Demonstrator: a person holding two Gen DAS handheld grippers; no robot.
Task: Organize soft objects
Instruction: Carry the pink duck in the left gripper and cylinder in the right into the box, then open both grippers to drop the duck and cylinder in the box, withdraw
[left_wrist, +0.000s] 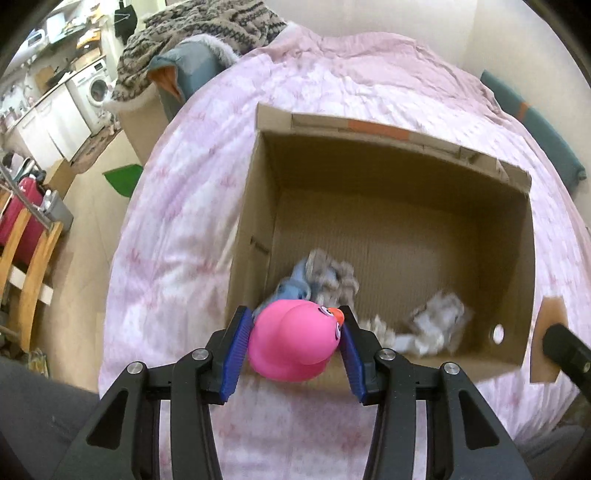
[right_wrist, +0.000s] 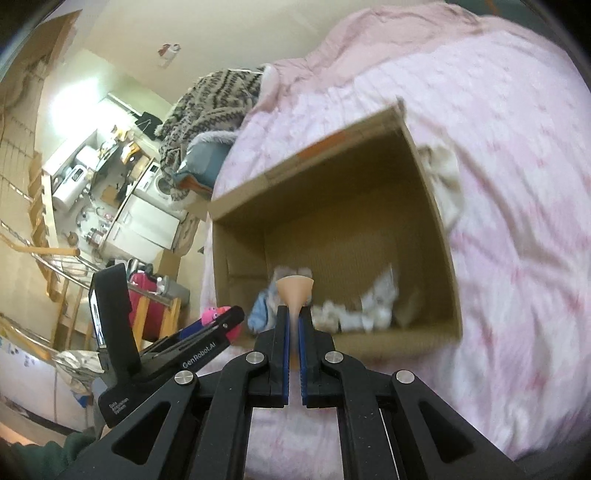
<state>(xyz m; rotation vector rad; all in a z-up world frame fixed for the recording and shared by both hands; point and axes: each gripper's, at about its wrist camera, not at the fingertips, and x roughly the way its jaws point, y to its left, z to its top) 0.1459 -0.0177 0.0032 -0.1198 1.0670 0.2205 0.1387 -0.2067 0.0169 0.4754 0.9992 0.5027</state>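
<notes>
My left gripper (left_wrist: 293, 325) is shut on a pink rubber duck (left_wrist: 293, 341) with an orange beak, held over the near left rim of an open cardboard box (left_wrist: 251, 221) on the pink bed. Inside the box lie a blue-grey soft toy (left_wrist: 317, 277) and a white-grey crumpled soft thing (left_wrist: 432, 325). My right gripper (right_wrist: 294, 314) is shut on a thin peach-coloured soft piece (right_wrist: 295, 290) with a flared end, above the box's near rim (right_wrist: 406, 332). The left gripper with the duck (right_wrist: 218, 314) shows at the left of the right wrist view.
The pink duvet (left_wrist: 184, 221) covers the bed around the box. A cream cloth (right_wrist: 445, 184) lies beside the box's right wall. A patterned blanket (left_wrist: 195, 33) and blue pillow sit at the bed's far end. Wooden chair, red bag and kitchen units stand left.
</notes>
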